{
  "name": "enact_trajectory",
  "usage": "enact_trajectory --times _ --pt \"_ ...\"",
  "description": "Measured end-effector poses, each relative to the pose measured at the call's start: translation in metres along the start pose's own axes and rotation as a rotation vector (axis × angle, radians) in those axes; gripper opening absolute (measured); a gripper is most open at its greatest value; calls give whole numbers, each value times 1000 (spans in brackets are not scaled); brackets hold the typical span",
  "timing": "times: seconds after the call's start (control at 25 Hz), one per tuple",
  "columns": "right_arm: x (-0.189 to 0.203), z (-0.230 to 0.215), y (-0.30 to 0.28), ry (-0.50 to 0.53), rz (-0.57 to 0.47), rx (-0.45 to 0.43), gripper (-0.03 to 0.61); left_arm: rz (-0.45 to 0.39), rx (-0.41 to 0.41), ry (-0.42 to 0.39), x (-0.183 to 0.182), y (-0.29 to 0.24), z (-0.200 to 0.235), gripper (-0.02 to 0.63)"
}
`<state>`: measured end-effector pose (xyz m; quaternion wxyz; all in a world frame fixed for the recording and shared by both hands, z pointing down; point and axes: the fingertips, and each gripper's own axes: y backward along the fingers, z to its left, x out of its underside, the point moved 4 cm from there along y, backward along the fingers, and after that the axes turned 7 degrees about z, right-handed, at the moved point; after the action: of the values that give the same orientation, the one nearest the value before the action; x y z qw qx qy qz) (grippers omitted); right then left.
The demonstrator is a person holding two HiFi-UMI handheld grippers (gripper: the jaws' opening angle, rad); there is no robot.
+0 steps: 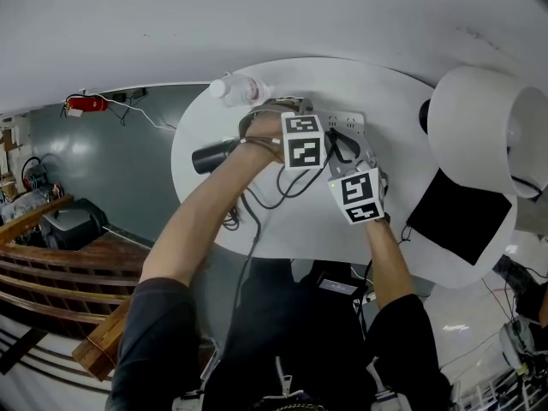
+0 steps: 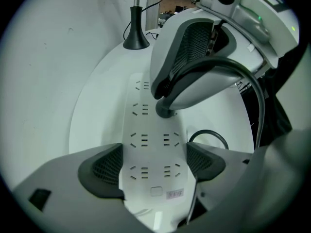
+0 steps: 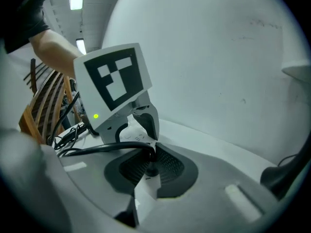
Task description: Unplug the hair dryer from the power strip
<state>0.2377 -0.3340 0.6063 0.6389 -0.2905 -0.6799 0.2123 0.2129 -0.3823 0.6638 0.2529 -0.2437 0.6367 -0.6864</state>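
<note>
Presently, the extraction step, with both grippers engaged. The left gripper [image 2: 154, 168] straddles the white power strip [image 2: 146, 125] near its labelled end. Its dark pads [image 2: 104, 171] are closed against the strip's two long edges, bracing it on the round white counter [image 1: 385, 92]. The right gripper [image 3: 149, 165] is pressed together on the dark plug [image 3: 151, 171] of the hair dryer's cable [image 3: 97, 149]. In the left gripper view the plug sits in a socket further along the strip, apparently not yet withdrawn. The hair dryer [image 1: 212, 157], a black barrel, lies on the counter to the person's left, near a clear water bottle [image 1: 238, 88].

For a clean pull, the right gripper should draw the plug straight away from the strip's face, along the pins, without rocking sideways. The pads appear to bear at the plug's neck, where the cable leaves it. The likely fault is therefore a slip onto the cable, and a firm squeeze on the plug body guards against it. The left gripper should press down to oppose the pull, lest the strip lift with the plug.
</note>
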Motion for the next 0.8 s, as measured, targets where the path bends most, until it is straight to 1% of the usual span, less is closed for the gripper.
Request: enact_trajectory --times 0.08,0.16,0.2,0.24,0.28,0.36,0.4,0.48,0.56,0.68,0.8 --pt "-4 5 8 35 -36 10 38 -4 1 2 0 0 -1 390" --pt "-27 10 25 74 -137 34 38 -7 2 -1 -1 0 0 390" --pt "-42 9 31 110 -161 58 38 -8 2 -5 -1 0 1 390" --pt "-51 8 32 143 -156 69 40 -10 0 -8 0 1 2 390" --pt "-55 6 31 160 -140 56 40 -13 -3 -7 1 1 2 390" --pt "-46 3 33 173 -113 25 40 -12 -2 3 1 -1 -2 390" --pt "-39 1 35 176 -99 26 41 -9 -1 4 0 -1 -3 390" --pt "-28 -2 38 157 -78 37 41 -4 -2 -2 0 -1 0 390" --pt "-20 -1 40 118 -75 39 41 2 -4 -3 0 -1 0 390" --pt "-16 2 42 81 -88 44 43 5 -11 -2 -1 -2 1 390" --pt "-12 6 45 62 -80 43 43 1 -4 -3 -1 -2 1 390"
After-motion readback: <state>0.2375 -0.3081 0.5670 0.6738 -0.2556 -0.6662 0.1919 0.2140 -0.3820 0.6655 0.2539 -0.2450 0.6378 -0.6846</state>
